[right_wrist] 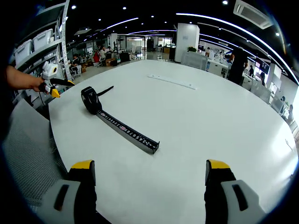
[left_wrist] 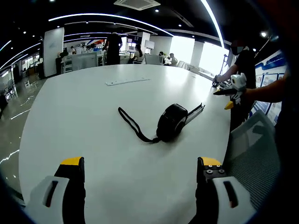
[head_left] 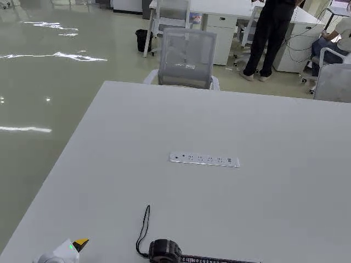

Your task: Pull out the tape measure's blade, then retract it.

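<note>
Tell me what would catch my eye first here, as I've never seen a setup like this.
A black tape measure lies near the edge of a big white table, its blade pulled out flat and a black wrist strap trailing from the case. The yellow-tipped left gripper and right gripper face it from either side, both open and holding nothing.

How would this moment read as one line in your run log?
tape measure: on table, unheld | blade: pulled out, lying flat | left gripper: open, clear of tape | right gripper: open, clear of tape
</note>
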